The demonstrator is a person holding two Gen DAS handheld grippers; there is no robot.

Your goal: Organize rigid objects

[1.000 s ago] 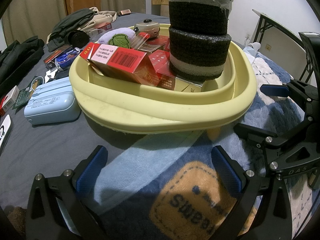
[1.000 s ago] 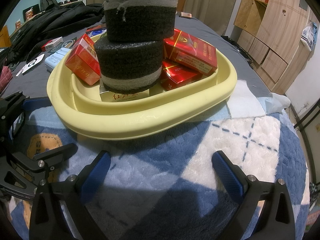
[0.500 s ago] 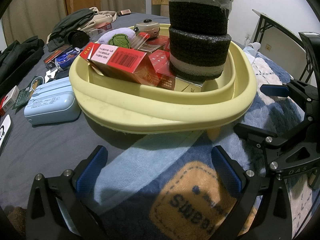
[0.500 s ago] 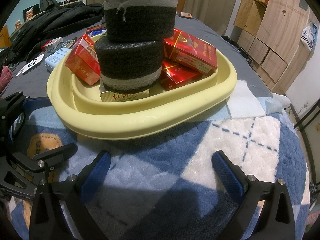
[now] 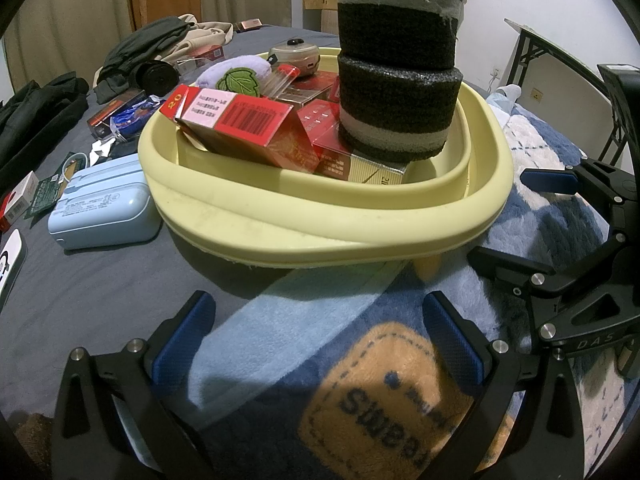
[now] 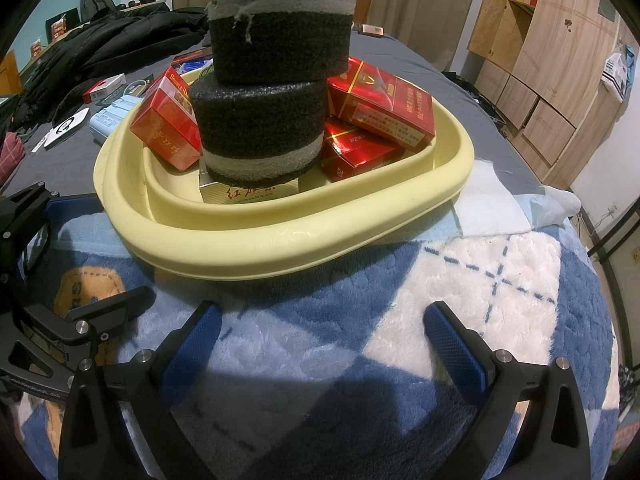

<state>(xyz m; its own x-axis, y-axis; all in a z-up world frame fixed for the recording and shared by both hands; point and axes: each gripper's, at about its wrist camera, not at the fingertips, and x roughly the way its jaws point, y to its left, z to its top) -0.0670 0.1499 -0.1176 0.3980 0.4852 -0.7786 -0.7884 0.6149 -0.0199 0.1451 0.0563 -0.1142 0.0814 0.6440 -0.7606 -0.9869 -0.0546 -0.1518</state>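
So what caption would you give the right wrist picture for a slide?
Open right gripper above a blue-and-white blanket, facing a yellow basin holding red boxes and two stacked black foam rolls.

Fluffy blue blanket (image 6: 360,340) on the bed, dark clothes (image 5: 40,120) piled behind, wooden cabinets (image 6: 552,60) by the wall.

Both grippers idle, empty.
Left gripper (image 5: 318,334) and right gripper (image 6: 320,336): jaws spread wide, side by side, nothing between fingers.
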